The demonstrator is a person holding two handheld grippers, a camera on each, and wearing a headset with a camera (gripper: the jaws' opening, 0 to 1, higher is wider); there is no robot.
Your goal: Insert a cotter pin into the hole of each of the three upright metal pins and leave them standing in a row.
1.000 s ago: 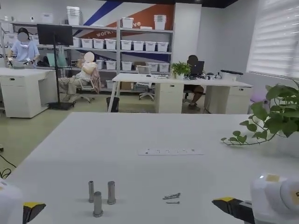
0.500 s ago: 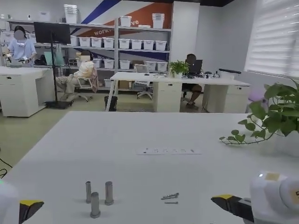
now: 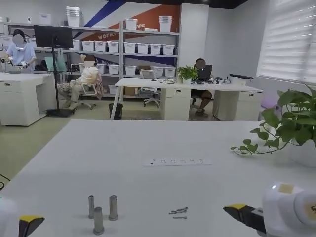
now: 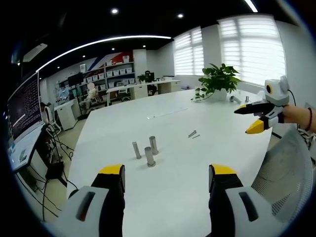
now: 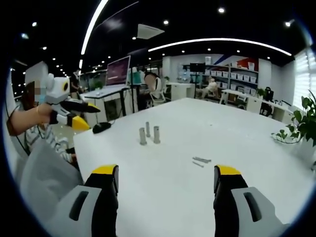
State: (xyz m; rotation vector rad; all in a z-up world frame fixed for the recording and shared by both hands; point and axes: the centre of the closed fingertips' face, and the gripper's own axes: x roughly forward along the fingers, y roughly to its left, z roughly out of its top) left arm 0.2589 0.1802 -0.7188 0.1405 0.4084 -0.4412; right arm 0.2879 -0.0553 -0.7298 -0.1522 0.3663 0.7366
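1. The left gripper [image 4: 168,175] and the right gripper [image 5: 167,175] are hovering over the near edge of the white workbench [image 3: 148,143]. Each one's yellow-tipped jaws are standing wide apart and gripping nothing.
2. I judge the task to be sitting at its opening step: no pin is carrying a cotter, and a first pickup is waiting to be made.
3. The three metal pins [image 3: 98,220] are standing upright at about 7 o'clock in the head view. They are plain dull-grey cylinders, smooth-sided, and are bunching in a tight triangle rather than a row. Their cross-holes are too small to make out.
4. The cotter pins [image 3: 178,211] are lying flat at 3 o'clock from that cluster, apart from it. They are thin bright wire pieces in a small heap, and their count is hard to tell.
5. The next move is likely calling for a fine pinch on one thin wire against a slick tabletop, while the other gripper is steadying a cylinder that could tip.
6. Farther on, a pale flat strip [image 3: 177,161] is lying at 12 o'clock, and a leafy potted plant [image 3: 291,123] is trailing in at 2 o'clock.
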